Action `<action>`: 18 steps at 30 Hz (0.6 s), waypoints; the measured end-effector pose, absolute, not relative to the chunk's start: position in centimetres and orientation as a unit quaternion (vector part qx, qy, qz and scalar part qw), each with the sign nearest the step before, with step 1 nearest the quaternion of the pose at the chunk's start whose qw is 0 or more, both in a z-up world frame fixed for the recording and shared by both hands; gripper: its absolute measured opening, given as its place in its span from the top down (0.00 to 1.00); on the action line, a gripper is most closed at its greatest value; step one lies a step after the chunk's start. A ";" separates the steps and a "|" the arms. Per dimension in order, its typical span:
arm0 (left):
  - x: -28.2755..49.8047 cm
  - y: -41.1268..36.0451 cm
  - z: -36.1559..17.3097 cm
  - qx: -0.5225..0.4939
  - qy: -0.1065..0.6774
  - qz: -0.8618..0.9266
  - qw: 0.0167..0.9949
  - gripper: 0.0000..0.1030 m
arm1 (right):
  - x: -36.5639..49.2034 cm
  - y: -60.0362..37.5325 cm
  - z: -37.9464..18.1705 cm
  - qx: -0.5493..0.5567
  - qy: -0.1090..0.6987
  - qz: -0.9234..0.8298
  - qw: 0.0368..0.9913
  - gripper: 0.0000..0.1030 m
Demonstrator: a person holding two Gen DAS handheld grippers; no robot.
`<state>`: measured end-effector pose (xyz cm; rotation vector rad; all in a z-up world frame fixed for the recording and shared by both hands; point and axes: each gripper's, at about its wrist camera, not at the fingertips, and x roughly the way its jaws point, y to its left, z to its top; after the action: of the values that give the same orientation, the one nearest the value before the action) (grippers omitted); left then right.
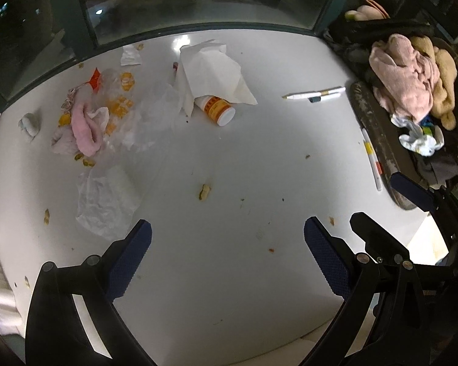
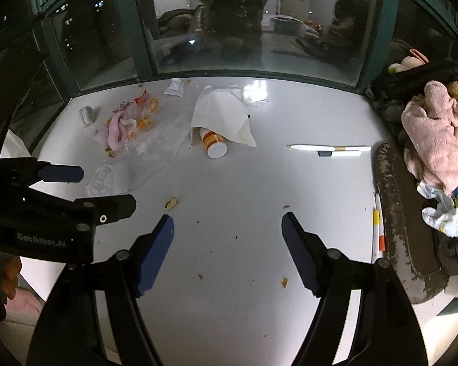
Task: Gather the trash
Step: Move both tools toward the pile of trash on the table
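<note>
Jaws stand wide apart on both tools, with nothing between them: the left gripper and the right gripper hang side by side over the bare near part of the white glossy table.

The trash lies mostly toward the far left corner: a crumpled clear plastic bag, a heap of pink cloth and orange scraps on thin film, a small grey wad and a torn white paper scrap near the far edge. A large white tissue is draped over an orange-labelled white bottle lying on its side. A peanut shell sits alone near the middle, with crumbs scattered about.

Several risks follow, as I judge them. The bottle could roll away if the tissue is pulled off carelessly. Thin film may slip from the pads or tear and spill its scraps. Crumbs and shells are too small for wide pads to catch cleanly. The white marker pens near the right edge, and the pink plush heap in the dark basket beyond it, look like belongings and could be swept up by mistake. With the grippers so close together, they may also knock one another.

Dark windows with green frames border the far edge and reflect a lit room.
</note>
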<state>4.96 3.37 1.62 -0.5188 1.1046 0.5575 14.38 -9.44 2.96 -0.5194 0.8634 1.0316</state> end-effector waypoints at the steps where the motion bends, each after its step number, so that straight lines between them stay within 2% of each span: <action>1: 5.1 3.3 1.6 -0.243 0.512 0.262 0.781 0.06 | 14.6 -9.5 2.9 -0.239 0.395 0.475 0.749 0.32; 16: 4.1 1.0 0.6 -0.273 0.515 0.320 0.747 0.06 | 15.2 -9.5 0.6 -0.247 0.407 0.550 0.687 0.32; 18: 3.5 1.2 0.4 -0.283 0.515 0.325 0.741 0.06 | 14.8 -9.3 0.6 -0.251 0.404 0.554 0.684 0.29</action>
<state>3.51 1.16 0.43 -0.6198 1.1292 0.7115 14.82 -9.28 0.64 -0.5635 0.9048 1.2413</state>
